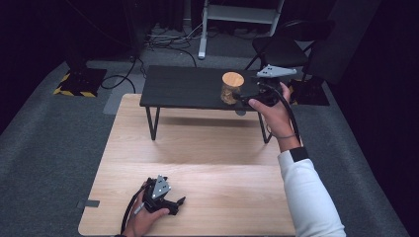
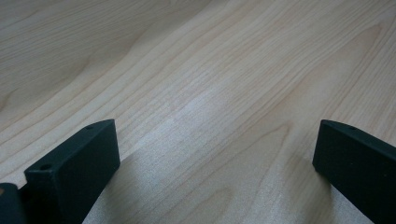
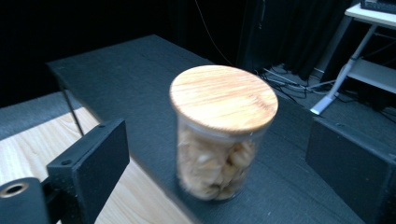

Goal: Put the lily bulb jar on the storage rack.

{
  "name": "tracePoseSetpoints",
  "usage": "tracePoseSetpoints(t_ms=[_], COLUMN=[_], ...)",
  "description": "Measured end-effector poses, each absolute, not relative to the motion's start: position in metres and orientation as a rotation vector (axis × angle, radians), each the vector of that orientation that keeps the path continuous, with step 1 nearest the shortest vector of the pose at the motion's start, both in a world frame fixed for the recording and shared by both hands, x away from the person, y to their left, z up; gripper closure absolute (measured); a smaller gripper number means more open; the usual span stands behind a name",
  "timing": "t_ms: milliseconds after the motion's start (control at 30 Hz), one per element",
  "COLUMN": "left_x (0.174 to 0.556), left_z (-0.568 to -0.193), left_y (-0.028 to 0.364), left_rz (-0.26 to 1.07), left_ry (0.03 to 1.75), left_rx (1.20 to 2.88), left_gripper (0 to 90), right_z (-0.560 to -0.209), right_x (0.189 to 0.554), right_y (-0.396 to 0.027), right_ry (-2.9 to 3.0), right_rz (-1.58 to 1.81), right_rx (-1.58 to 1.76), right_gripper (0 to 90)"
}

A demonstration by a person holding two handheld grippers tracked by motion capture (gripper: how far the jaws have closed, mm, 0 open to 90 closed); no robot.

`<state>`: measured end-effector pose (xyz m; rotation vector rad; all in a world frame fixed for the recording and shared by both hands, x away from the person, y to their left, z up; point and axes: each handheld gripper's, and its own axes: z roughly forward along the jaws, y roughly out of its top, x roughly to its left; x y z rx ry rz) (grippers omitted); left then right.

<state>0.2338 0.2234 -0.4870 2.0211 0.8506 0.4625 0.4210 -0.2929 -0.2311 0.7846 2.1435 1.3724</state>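
The right gripper [image 1: 240, 98] is held out over the near edge of a low black table [image 1: 183, 86], and its jaws stand wide apart with nothing pressed between them. A clear jar [image 3: 219, 140] with a round wooden lid [image 3: 224, 98] stands upright straight ahead of this gripper, just beyond the tips and lined up with the gap between the two jaws; neither jaw touches it. The jar holds pale, lumpy pieces that fill most of it, and it sits close to the table's near edge. In the high view the jar [image 1: 230, 89] is just beside the gripper, on the side away from the person's right hand [image 1: 272, 111]. The left gripper [image 1: 179, 202] rests low on the wooden table [image 1: 207, 148], well apart from the jar, held in the left hand [image 1: 143, 219]. Its jaws are spread open too, with only bare wood grain between them.
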Motion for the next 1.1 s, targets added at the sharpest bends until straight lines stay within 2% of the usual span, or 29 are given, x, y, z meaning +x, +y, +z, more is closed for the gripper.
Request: tracePoseSetpoints(t_ms=[333, 833, 1100], left_x=[0.234, 0.234, 0.234], left_z=[-0.487, -0.487, -0.487], left_y=[0.223, 0.223, 0.223], left_rz=[0.462, 0.462, 0.462], left_ry=[0.851, 0.851, 0.851], left_rx=[2.021, 2.021, 2.021], left_gripper=[0.5, 0.5, 0.5], right_z=[-0.264, -0.338, -0.378], right_x=[0.381, 0.319, 0.297], right_y=[-0.316, -0.35, -0.364], right_ry=[2.141, 2.121, 2.1], right_rz=[1.368, 1.339, 1.344], right_rx=[0.777, 0.8, 0.852], right_gripper=[5.6, 5.6, 5.6])
